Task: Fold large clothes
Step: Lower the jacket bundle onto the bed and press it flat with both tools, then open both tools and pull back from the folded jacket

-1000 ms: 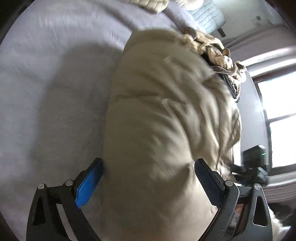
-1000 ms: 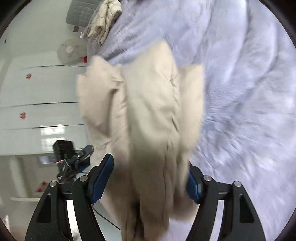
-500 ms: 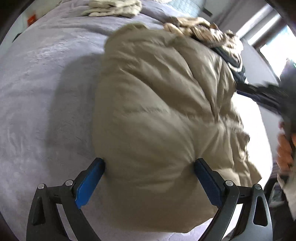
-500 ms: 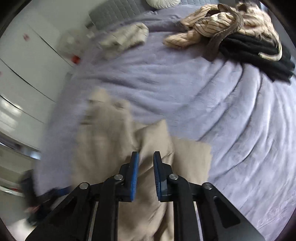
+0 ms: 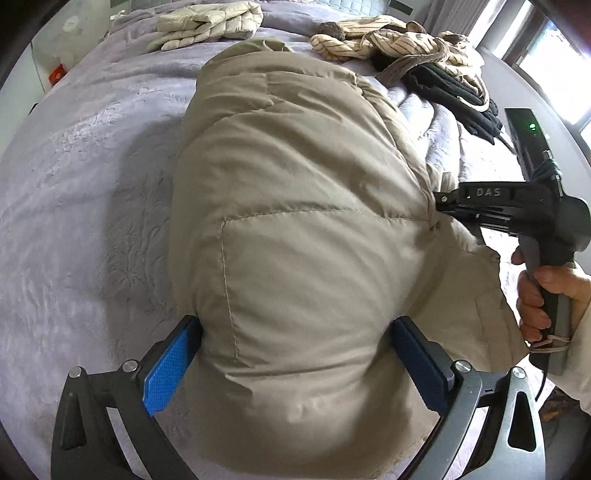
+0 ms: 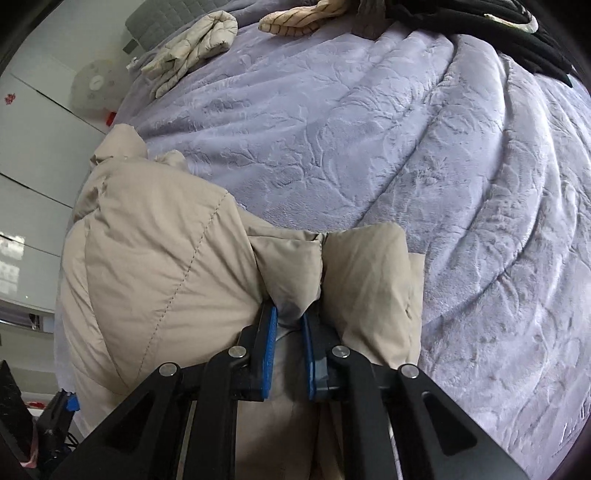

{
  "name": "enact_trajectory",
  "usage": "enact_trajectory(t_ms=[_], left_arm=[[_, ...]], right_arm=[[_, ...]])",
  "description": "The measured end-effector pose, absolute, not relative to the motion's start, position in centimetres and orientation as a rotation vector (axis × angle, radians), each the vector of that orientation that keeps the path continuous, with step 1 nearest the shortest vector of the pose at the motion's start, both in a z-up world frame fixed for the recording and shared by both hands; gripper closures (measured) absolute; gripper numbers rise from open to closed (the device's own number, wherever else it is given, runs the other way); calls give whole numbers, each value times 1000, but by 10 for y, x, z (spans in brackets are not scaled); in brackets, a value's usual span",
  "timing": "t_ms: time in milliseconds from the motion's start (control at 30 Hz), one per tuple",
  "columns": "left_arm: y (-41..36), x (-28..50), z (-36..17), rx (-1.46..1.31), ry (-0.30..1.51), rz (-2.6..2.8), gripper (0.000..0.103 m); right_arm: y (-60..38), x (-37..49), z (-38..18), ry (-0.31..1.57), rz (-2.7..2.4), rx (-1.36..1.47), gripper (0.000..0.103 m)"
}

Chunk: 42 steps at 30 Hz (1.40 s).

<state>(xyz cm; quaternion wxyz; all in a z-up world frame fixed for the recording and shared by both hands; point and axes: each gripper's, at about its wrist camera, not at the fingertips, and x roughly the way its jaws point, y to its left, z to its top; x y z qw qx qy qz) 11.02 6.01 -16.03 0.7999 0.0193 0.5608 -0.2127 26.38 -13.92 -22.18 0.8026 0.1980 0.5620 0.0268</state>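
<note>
The puffy beige quilted down jacket [image 5: 295,236] lies bunched on a lilac embossed plush bedspread [image 5: 85,192], and both tongs have hold of it. In the left wrist view, bare bedspread stretches away to the left of the left tongs [image 5: 295,354]. Their blue-padded jaws stand wide apart, and a thick padded fold of the jacket bulges between them, filling the gap and pressing against both pads. Beyond them, at the far end of the bed, rests a folded cream quilted garment [image 5: 210,22]; further right lies a loose heap of cream striped cloth [image 5: 391,40] touching a pile of black clothing [image 5: 454,96]. At the right of this view a hand [image 5: 543,299] grips the handle of the right tongs [image 5: 437,203], whose black tips meet the jacket's right edge.

In the right wrist view the jacket's bulk swells to the left of the right tongs [image 6: 290,325]. Their jaws have just been closing and now sit narrow, pinching a thin pleat of beige fabric between the blue pads. A smaller padded flap lies just right of them, and further right the bedspread runs on in long ridges.
</note>
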Motion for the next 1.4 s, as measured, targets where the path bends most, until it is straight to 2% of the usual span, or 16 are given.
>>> enact_trajectory(t_ms=[133, 667, 933, 967, 1000, 1033, 1067, 1100, 1233, 1300, 1367, 1400], left_arm=[[62, 111, -160, 34, 1216, -452, 1], [65, 115, -158, -10, 1250, -439, 1], [80, 89, -122, 16, 1231, -389, 1], [83, 84, -116, 29, 1224, -375, 1], [84, 80, -111, 39, 1213, -366, 1], [85, 74, -105, 59, 1196, -351, 1], [85, 69, -99, 83, 1182, -334, 1], [85, 63, -92, 111, 1167, -313, 1], [91, 46, -65, 101, 1121, -280, 1], [95, 38, -50, 100, 1075, -247, 1], [100, 33, -38, 82, 1049, -231, 1], [102, 32, -33, 66, 1050, -235, 1]], right_arm=[[-138, 261, -214, 1213, 46, 416, 86], [-139, 195, -155, 1248, 30, 442, 84], [-122, 143, -131, 1297, 12, 423, 83], [-120, 139, -128, 1298, 11, 423, 75], [-117, 133, -123, 1296, 8, 421, 58], [-114, 127, -118, 1287, 6, 419, 48], [-112, 122, -112, 1275, 5, 413, 33], [-109, 118, -106, 1263, 2, 403, 26], [-97, 105, -80, 1221, -26, 350, 20], [-92, 101, -69, 1200, -54, 310, 13], [-86, 95, -57, 1166, -79, 267, 13], [-83, 91, -49, 1136, -92, 243, 7]])
